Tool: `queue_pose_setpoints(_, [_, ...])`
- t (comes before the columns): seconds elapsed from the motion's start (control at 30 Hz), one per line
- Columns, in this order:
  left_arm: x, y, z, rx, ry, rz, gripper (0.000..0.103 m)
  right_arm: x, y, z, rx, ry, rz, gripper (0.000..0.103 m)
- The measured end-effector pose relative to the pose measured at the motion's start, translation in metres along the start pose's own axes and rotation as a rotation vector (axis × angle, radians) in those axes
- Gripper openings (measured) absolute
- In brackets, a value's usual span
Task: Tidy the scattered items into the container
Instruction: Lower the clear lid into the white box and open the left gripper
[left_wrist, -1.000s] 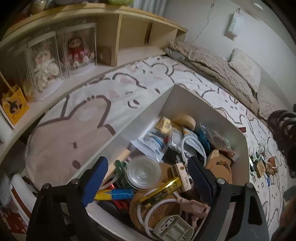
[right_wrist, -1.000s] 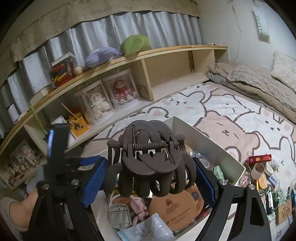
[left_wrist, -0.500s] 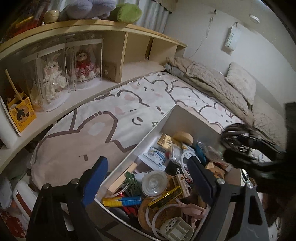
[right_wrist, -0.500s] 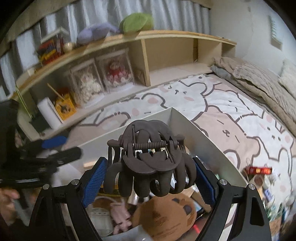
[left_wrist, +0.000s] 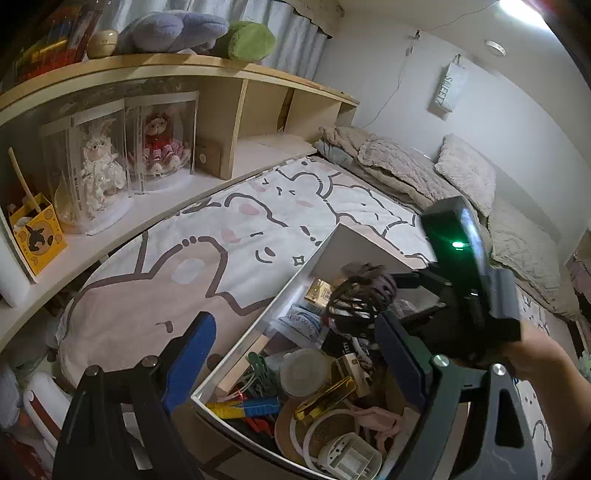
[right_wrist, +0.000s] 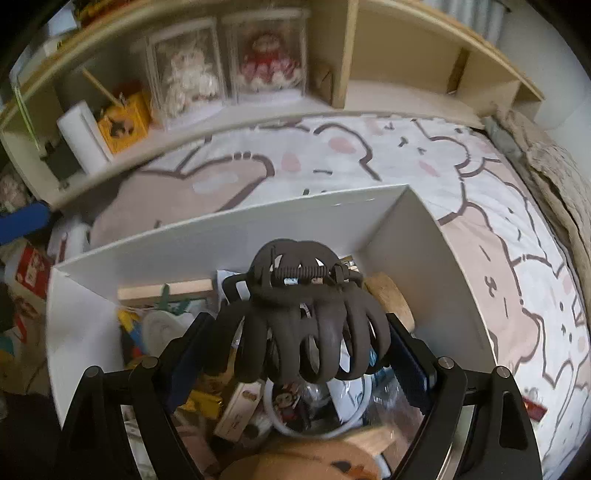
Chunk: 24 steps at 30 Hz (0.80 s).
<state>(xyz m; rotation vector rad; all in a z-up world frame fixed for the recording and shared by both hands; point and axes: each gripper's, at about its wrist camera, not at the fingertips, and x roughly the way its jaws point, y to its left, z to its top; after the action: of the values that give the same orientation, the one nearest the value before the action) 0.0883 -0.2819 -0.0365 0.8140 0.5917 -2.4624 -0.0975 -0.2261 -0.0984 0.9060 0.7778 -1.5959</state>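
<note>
The hair claw (right_wrist: 306, 314) looks like matt dark-brown plastic with a coiled metal spring on its hinge. The container (right_wrist: 229, 236) has smooth, flat white walls, perhaps coated board or plastic; the blur hides which. The right gripper (right_wrist: 295, 354) is matt black plastic with blue, rubbery-looking pads and bright metal screw heads. The bed sheet (left_wrist: 258, 221) is soft printed cloth. The shelf (left_wrist: 258, 96) is pale, smooth wood. The display cases (left_wrist: 162, 140) are glossy clear plastic. A gold bar (left_wrist: 325, 398) in the container shines like foil.

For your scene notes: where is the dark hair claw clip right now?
In the right wrist view, the hair claw clip sits clamped in the right gripper, above the white box.
</note>
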Motion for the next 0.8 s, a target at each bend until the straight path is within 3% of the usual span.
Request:
queue_pose_setpoints(0.27, [0.006,0.02,0.001,-0.067,0.002,0.013,0.088,0.021,-0.005,0.025,-0.036,0.027,0.008,0.089])
queue_pose_setpoints(0.4, [0.009,0.016,-0.002,-0.049,0.019,0.008,0.088,0.025,-0.001,0.032,-0.073,0.026,-0.035,0.089])
queue_pose_setpoints(0.6, [0.008,0.009,-0.003,-0.031,0.02,-0.002,0.088,-0.01,-0.012,0.034,-0.053,-0.078,-0.041,0.089])
queue_pose_setpoints(0.8, [0.003,0.007,-0.001,-0.041,0.014,-0.017,0.088,-0.001,-0.012,0.024,-0.054,0.007,-0.004,0.089])
